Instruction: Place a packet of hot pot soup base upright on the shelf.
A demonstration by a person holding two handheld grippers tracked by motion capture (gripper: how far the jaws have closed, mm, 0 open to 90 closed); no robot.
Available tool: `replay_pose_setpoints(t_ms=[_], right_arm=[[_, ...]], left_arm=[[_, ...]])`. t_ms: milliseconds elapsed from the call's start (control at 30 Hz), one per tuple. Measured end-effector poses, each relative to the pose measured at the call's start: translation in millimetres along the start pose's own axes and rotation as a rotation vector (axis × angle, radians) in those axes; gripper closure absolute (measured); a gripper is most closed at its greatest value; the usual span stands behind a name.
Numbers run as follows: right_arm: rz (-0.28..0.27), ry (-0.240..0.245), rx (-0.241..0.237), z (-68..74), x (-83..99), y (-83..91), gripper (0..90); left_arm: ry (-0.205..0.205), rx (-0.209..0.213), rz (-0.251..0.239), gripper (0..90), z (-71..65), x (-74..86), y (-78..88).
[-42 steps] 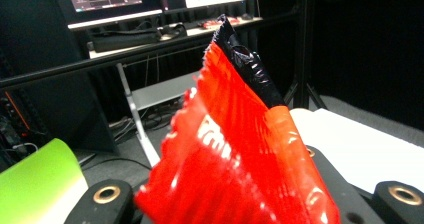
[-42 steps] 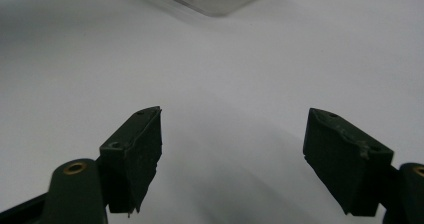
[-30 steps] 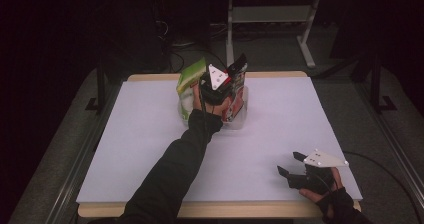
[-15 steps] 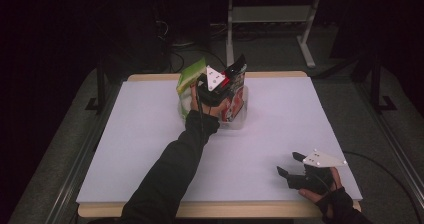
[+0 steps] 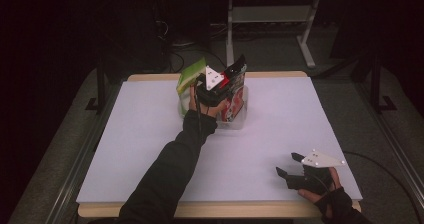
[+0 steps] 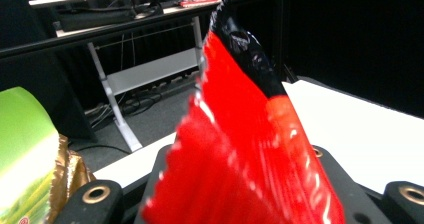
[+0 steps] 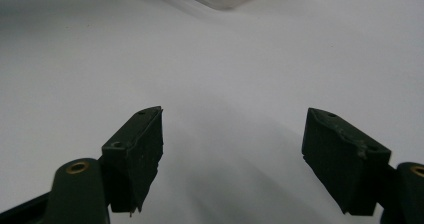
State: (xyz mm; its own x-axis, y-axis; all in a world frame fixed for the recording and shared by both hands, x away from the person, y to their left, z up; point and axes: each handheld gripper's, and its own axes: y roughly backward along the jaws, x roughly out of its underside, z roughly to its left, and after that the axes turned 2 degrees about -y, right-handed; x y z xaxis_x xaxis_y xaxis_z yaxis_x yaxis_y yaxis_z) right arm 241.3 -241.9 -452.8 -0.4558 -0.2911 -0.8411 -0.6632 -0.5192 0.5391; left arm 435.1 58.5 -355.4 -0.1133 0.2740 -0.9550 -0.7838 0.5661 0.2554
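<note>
Left tongs (image 5: 216, 86): seen at the upper middle of the high view, over a clear bin (image 5: 239, 118); the jaws have just been opening, and the red and black snack bag (image 6: 245, 149) is between them, but it cannot be told whether the pads press on it
Snack bag position: stood upright in the bin, its black top above the rim, a green packet (image 5: 190, 79) just beside it on the left
Right tongs (image 5: 289, 170): rested at the lower right, jaws held wide apart with nothing between them, well apart from the bin
Risk, tipping: if the bag is let go while leaning, it may be tipped over the rim
Risk, snag: the crimped edge could be caught by a jaw when the tongs are lifted away
Risk, neighbour: the green packet may be pushed by the hand
</note>
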Motion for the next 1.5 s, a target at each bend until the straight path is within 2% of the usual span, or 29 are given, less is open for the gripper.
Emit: replay_pose_setpoints(t_ms=[100, 300, 367, 433, 567, 667, 800, 1000, 1133, 1367, 1500], right_arm=[[0.003, 0.0, 0.0, -0.2, 0.3, -0.6, 23.6], [0.012, 0.001, -0.004, 0.8, 0.5, -1.9, 23.5], [0.013, -0.002, -0.003, 0.7, 0.5, -1.8, 23.5], [0.012, 0.0, -0.002, 0.4, 0.5, -1.7, 23.6], [0.013, 0.003, -0.004, 0.7, 0.4, -2.2, 23.5], [0.013, 0.0, -0.004, 0.5, 0.4, -1.9, 23.6], [0.019, 0.001, -0.003, -0.5, 0.8, -2.5, 23.6], [0.024, 0.003, -0.003, 0.4, 0.4, -3.5, 23.6], [0.027, 0.011, -0.005, 1.0, 0.2, -4.2, 23.6], [0.03, 0.011, -0.007, 1.9, 0.0, -4.4, 23.6], [0.035, 0.019, -0.007, 2.6, -0.1, -4.9, 23.5]], left_arm=[[-0.014, 0.007, 0.002, 69.2, 0.0, 1.6, 1.0], [-0.012, 0.027, 0.014, 68.5, 3.5, 2.6, 3.1], [0.002, 0.034, 0.013, 67.7, 3.2, 2.6, 4.0], [-0.026, 0.033, 0.019, 66.9, 1.7, 1.9, 4.8], [-0.031, 0.03, 0.025, 64.9, 3.0, 0.8, 7.4], [-0.037, 0.044, 0.024, 62.9, 2.3, -0.3, 12.2], [-0.069, 0.054, 0.035, 59.7, 2.0, -2.1, 18.2], [-0.059, 0.106, 0.057, 50.0, 3.0, -3.2, 24.9], [-0.083, 0.125, 0.078, 45.3, 1.5, -5.4, 31.7], [-0.096, 0.139, 0.079, 41.8, 1.7, -8.7, 40.7], [-0.133, 0.142, 0.092, 40.2, 1.4, -9.3, 45.9]])
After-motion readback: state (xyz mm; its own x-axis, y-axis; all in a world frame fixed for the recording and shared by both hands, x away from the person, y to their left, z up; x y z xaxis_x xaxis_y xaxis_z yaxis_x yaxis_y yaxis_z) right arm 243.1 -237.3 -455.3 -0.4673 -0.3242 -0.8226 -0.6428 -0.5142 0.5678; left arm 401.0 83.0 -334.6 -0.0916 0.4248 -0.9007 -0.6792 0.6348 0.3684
